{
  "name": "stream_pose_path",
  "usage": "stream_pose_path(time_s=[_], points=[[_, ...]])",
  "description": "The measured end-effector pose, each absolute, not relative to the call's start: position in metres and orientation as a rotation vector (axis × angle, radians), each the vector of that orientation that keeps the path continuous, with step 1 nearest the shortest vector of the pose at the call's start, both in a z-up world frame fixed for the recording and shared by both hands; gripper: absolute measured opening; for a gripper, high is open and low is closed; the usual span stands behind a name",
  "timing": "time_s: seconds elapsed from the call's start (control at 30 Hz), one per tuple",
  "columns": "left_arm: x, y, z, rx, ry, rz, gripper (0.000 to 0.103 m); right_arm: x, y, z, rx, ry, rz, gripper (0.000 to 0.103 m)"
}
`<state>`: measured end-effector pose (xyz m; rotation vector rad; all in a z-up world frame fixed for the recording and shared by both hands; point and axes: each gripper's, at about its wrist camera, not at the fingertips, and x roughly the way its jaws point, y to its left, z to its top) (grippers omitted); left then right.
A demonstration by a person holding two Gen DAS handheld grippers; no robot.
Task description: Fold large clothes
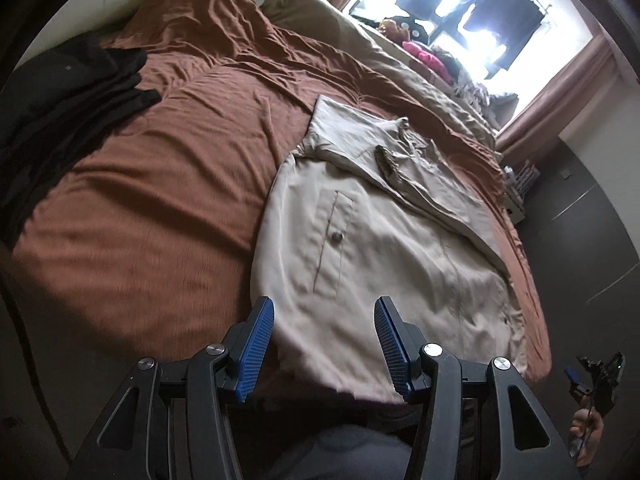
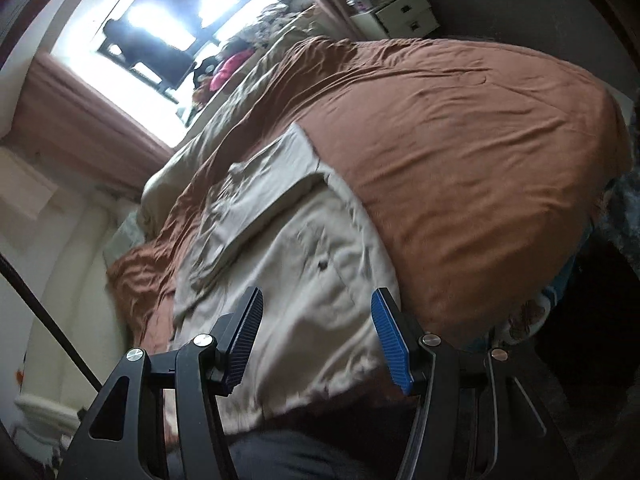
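Left claw [image 1: 322, 320] and right claw [image 2: 316, 312] both hang with blue ribbed pads spread apart, gripping nothing, above the beige button-pocket jacket [image 1: 360, 248] (sleeve folded across) lying at the near edge of the rust-brown bed [image 1: 160, 184]; black clothes [image 1: 60, 112] occupy its far-left edge.

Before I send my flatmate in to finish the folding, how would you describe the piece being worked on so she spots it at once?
Find the big bed with the rust-brown cotton bedspread. On its window side, near the foot edge, lies a pale beige buttoned jacket, spread flat with a sleeve folded across it. Unlike the black clothes heaped at the opposite side, it is light-coloured with a buttoned slit pocket.
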<state>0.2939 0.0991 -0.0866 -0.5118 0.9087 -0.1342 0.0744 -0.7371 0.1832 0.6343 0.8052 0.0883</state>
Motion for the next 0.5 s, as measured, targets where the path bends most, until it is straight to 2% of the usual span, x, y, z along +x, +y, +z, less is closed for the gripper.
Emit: stream_pose_path(time_s=[0.1, 0.17, 0.3, 0.43, 0.5], points=[[0.267, 0.100, -0.089, -0.536, 0.888, -0.145, 0.054, 0.057, -0.736, 0.182, 0.604, 0.814, 0.120, 0.057], [0.254, 0.100, -0.092, -0.547, 0.877, -0.146, 0.054, 0.042, -0.739, 0.181, 0.583, 0.801, 0.129, 0.069], [0.225, 0.098, -0.100, -0.568, 0.857, -0.158, 0.055, 0.017, -0.745, 0.174, 0.571, 0.794, 0.162, 0.071], [0.208, 0.094, -0.103, -0.541, 0.851, -0.160, 0.083, -0.003, -0.740, 0.163, 0.524, 0.805, 0.177, 0.078], [0.201, 0.094, -0.101, -0.532, 0.828, -0.154, 0.089, -0.010, -0.739, 0.159, 0.509, 0.803, 0.180, 0.080]])
